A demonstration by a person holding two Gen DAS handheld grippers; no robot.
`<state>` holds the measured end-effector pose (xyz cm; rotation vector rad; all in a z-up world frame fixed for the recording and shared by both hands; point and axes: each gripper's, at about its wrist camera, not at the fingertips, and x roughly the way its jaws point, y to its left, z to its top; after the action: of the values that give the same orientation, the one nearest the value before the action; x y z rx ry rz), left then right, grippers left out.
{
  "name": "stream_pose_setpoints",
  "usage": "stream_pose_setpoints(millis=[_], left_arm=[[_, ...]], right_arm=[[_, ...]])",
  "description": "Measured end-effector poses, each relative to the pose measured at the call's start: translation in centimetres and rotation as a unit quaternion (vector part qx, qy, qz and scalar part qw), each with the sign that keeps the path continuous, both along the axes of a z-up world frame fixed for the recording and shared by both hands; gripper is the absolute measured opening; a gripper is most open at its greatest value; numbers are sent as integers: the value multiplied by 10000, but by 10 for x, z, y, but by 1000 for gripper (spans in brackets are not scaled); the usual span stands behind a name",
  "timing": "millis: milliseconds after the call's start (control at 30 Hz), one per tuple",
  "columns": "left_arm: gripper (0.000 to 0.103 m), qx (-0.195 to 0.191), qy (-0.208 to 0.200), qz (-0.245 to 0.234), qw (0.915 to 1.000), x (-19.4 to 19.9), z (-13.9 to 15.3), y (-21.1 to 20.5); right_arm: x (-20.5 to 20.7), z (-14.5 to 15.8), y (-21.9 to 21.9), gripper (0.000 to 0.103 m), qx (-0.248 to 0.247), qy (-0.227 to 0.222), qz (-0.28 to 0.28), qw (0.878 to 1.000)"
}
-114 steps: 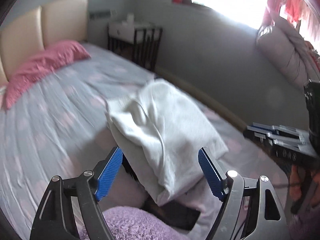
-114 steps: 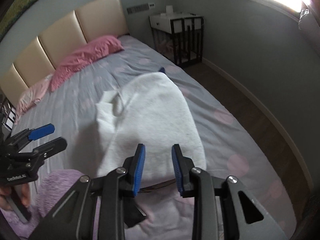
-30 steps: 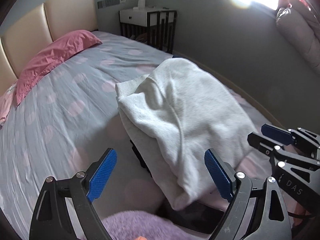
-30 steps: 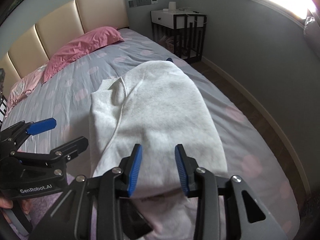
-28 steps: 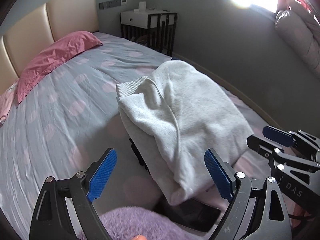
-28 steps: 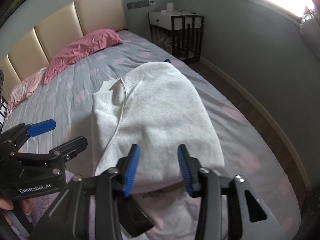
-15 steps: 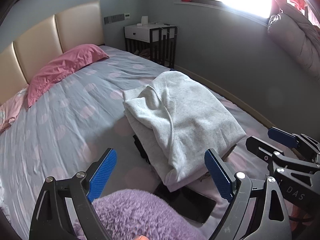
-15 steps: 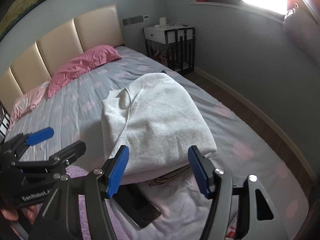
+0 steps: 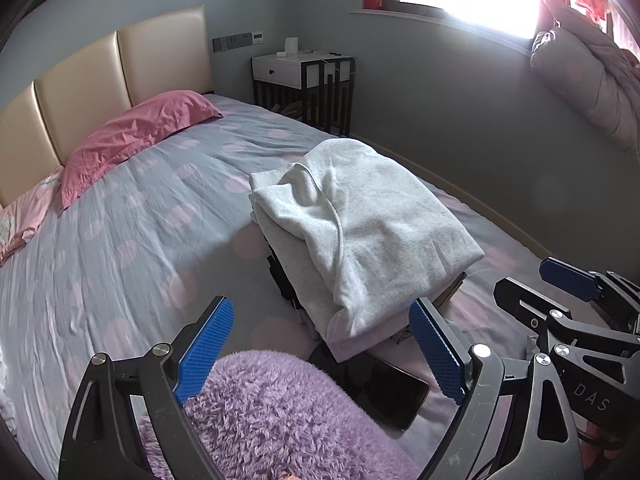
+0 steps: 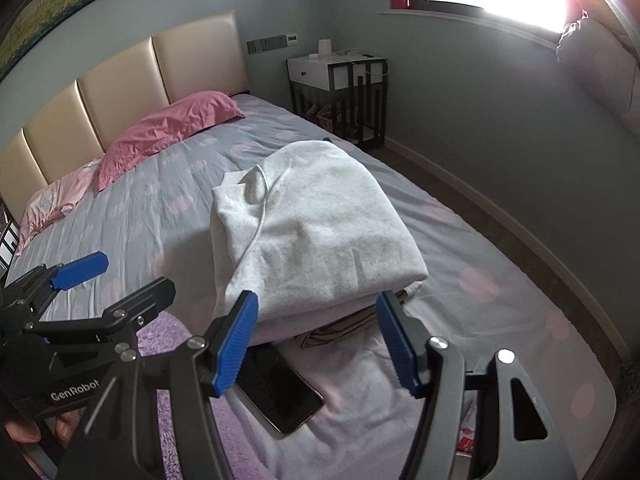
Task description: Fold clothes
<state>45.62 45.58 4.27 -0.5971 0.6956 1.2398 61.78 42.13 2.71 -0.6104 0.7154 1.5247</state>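
A folded white sweatshirt (image 9: 360, 224) lies on top of a small stack of folded clothes on the grey dotted bed; it also shows in the right wrist view (image 10: 316, 232). My left gripper (image 9: 320, 348) is open and empty, held back from the stack above a fuzzy purple garment (image 9: 272, 416). My right gripper (image 10: 320, 340) is open and empty, just short of the stack's near edge. Each gripper shows in the other's view: the right gripper (image 9: 568, 300) and the left gripper (image 10: 88, 292).
A black phone (image 9: 372, 384) lies on the bed in front of the stack, also in the right wrist view (image 10: 276, 396). Pink pillows (image 9: 132, 136) rest by the beige headboard. A nightstand (image 9: 304, 80) stands by the wall. Bare floor (image 10: 500, 232) runs along the bed's right side.
Both grippers have pulled back and up from the folded sweatshirt. The right gripper's jaws have opened wide. The sweatshirt rests on the stack.
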Motion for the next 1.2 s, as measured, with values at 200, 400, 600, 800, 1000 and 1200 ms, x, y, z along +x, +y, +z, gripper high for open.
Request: stream_pose_setpoints(millis=[200, 400, 600, 800, 1000, 1200], left_arm=[[91, 64, -29, 44, 10000, -2, 5, -3], [91, 67, -61, 58, 9999, -5, 7, -3], [91, 78, -62, 68, 9999, -6, 7, -4], [91, 64, -75, 68, 9999, -7, 8, -4], [91, 71, -62, 62, 9999, -7, 9, -4], [91, 66, -77, 75, 9999, -7, 10, -4]], right_arm=[[-3, 6, -3, 60, 73, -21, 19, 10000], [-5, 9, -4, 61, 116, -52, 32, 9999], [-6, 10, -4, 60, 122, -66, 28, 9999], [-7, 10, -3, 60, 114, -84, 29, 9999], [-7, 10, -3, 60, 102, -62, 23, 9999], [-9, 11, -5, 60, 108, -70, 33, 9999]])
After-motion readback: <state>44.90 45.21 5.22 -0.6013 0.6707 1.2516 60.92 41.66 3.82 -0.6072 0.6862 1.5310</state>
